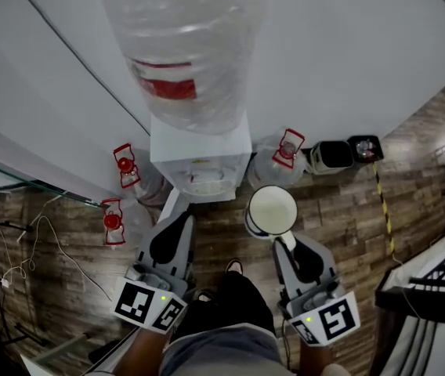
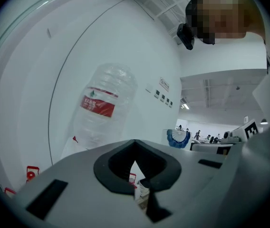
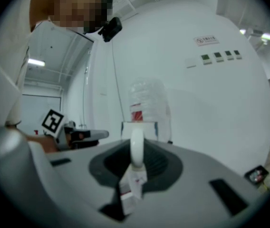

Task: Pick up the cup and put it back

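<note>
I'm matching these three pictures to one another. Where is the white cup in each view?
Head view: the white cup is at lower centre-right, at the tip of the right gripper.
Left gripper view: not in it.
Right gripper view: the cup shows only as a narrow white part, seemingly its handle, centred between the jaws.
Shared landmark: the red-labelled water bottle.

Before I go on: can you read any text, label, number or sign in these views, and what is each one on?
No text is legible in any view.
The red label on the water bottle: white print, too blurred to read.
The wall sign: too small to read.
The four small wall plates: too small to read.
The square markers: patterns only, no words.
</note>
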A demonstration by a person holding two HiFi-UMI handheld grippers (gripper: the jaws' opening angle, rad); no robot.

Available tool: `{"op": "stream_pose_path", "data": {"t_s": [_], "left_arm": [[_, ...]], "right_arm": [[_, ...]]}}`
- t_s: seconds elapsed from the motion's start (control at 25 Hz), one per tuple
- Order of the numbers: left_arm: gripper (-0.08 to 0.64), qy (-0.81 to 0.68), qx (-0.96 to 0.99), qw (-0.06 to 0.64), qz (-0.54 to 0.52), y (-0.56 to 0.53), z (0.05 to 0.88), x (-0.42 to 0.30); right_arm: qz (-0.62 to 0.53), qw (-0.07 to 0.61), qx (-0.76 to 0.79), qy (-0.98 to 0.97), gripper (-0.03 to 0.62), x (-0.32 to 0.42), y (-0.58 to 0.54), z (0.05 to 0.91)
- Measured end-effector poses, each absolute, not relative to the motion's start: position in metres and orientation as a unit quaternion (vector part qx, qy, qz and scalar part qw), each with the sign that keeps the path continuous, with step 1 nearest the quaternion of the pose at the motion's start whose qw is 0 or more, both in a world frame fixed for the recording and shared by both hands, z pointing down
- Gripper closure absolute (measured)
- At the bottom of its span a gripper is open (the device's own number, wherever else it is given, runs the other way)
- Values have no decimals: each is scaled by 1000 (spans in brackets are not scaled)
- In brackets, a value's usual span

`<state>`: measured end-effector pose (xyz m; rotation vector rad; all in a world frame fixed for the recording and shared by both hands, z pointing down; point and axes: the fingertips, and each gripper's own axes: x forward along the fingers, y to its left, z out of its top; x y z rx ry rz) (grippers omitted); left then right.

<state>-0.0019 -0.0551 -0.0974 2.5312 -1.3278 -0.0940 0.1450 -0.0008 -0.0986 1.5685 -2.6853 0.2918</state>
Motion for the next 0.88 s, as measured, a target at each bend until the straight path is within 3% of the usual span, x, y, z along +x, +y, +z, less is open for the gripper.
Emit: {"op": "stream_pose_path", "data": {"t_s": [0.32, 0.88], "left_arm": [[553, -459, 879, 125, -30, -49, -56, -25], [552, -461, 878, 121, -55, -95, 155, -42]], "right_arm": [[89, 10, 514, -853, 521, 119, 6, -60], [74, 15, 504, -861, 520, 102, -37, 155]]}}
